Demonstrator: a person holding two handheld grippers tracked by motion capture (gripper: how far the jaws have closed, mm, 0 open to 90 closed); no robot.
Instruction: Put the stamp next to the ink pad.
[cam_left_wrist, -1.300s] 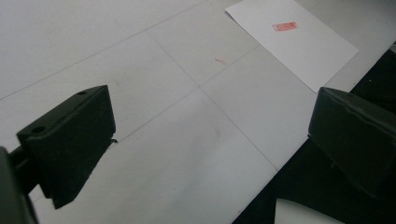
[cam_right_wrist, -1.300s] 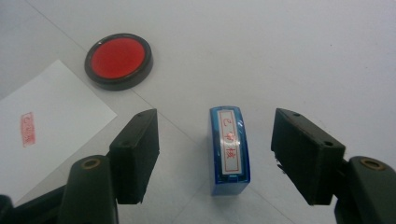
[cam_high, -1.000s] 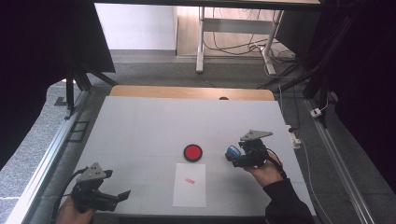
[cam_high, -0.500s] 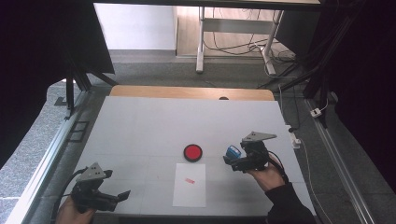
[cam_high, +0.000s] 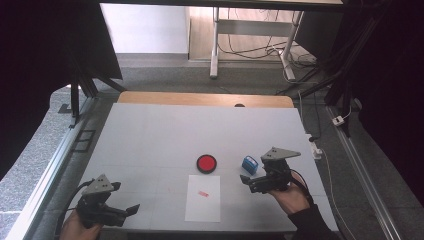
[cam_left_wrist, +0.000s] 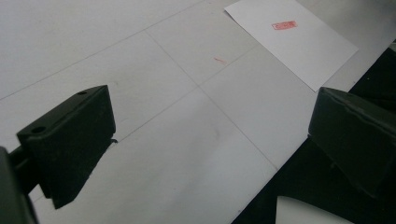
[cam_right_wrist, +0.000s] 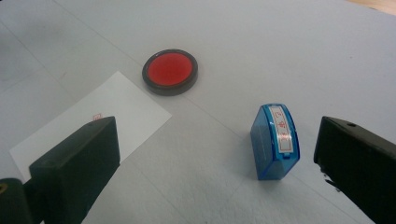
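On the white desk (cam_high: 150, 135) lie three loose things: one round red ink pad (cam_high: 206, 163) in a dark rim, one blue stamp (cam_high: 249, 164), and one sheet of white paper (cam_high: 203, 198) that bears a single small red stamp mark (cam_high: 202, 193).

In the high view the ink pad sits a little below the middle of the frame, the stamp stands to its right, and the paper lies just below the pad, reaching toward the desk's near edge. The stamp, pad and paper are all apart from one another.

The right gripper (cam_high: 256, 180), held in a hand (cam_high: 290, 197) at the lower right of that view, sits just below and beside the stamp. In the right gripper view its two black jaws stand wide apart and hold nothing; the stamp (cam_right_wrist: 274, 140) stands upright between them, nearer the right jaw and touching neither.

The left gripper (cam_high: 120, 212) is at the lower left of the high view, at the desk's near edge, well apart from the paper. Its jaws too are spread wide and empty.
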